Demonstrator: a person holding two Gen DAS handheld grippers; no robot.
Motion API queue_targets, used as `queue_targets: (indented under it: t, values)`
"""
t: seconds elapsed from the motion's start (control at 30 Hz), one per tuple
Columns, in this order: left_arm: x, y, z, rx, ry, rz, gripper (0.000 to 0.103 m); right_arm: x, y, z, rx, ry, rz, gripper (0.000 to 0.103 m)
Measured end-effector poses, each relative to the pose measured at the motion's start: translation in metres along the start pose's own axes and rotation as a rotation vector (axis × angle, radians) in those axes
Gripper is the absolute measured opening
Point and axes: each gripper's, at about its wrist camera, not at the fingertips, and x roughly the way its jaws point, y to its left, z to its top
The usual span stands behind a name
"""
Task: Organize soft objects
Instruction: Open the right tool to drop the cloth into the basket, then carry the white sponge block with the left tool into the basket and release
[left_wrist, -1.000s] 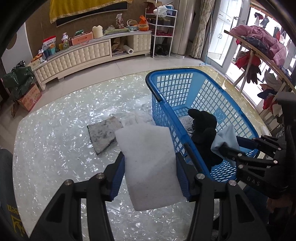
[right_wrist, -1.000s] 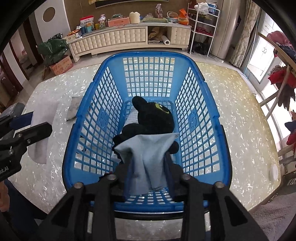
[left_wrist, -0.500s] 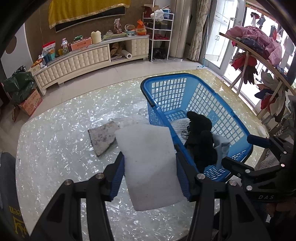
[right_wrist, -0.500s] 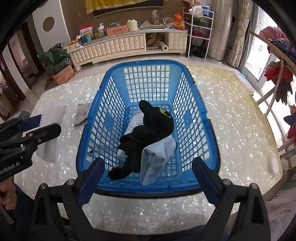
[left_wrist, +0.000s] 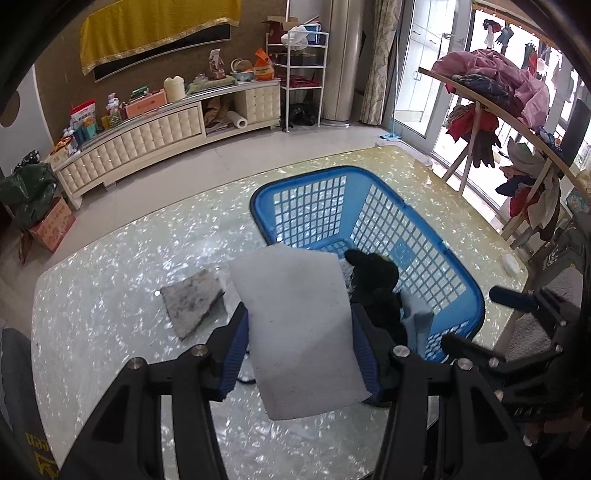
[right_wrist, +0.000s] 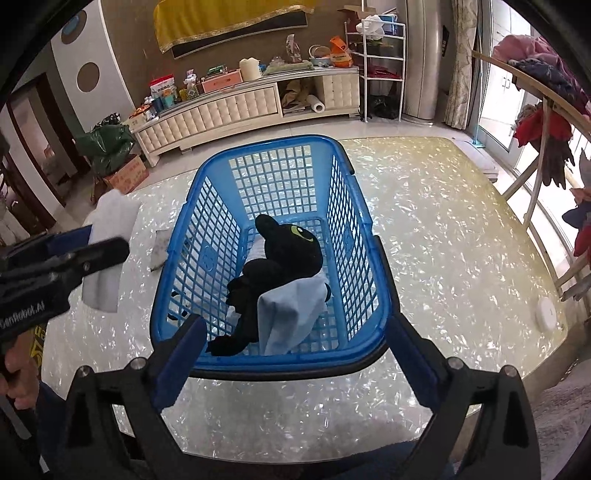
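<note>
My left gripper is shut on a white foam sheet, holding it tilted above the table beside the blue basket. The sheet's far edge overlaps the basket's near left rim. In the basket a black plush toy lies with a light blue cloth draped over its lower part. My right gripper stands open just above the basket's near rim, with nothing between its pads. A grey pad lies flat on the table left of the basket. The right wrist view shows the left gripper with the sheet.
The basket stands on a glossy pearl-patterned table. A small white disc sits near the table's right edge. A rack of hanging clothes stands at the right. A long cream cabinet runs along the far wall.
My right gripper opened and released the light blue cloth, which now lies on the plush toy, then drew back. My left gripper lifted the white sheet toward the basket.
</note>
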Motion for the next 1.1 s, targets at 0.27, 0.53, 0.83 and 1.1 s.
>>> queue_targets:
  t: [0.27,0.53,0.83,1.1]
  values:
    - [0.021,-0.012,0.023,0.043,0.007,-0.017,0.050,0.007,-0.008,0.003,0.024,0.004,0.005,0.097]
    - [0.053,-0.016,0.031,0.056,0.052,-0.047,0.050,0.015,-0.012,0.009,0.032,0.014,0.001,0.097]
    - [0.082,-0.025,0.045,0.113,0.076,-0.047,0.050,0.019,-0.018,0.011,0.038,0.019,0.001,0.097]
    - [0.111,-0.030,0.053,0.142,0.116,-0.041,0.051,0.021,-0.016,0.012,0.025,0.018,-0.007,0.097]
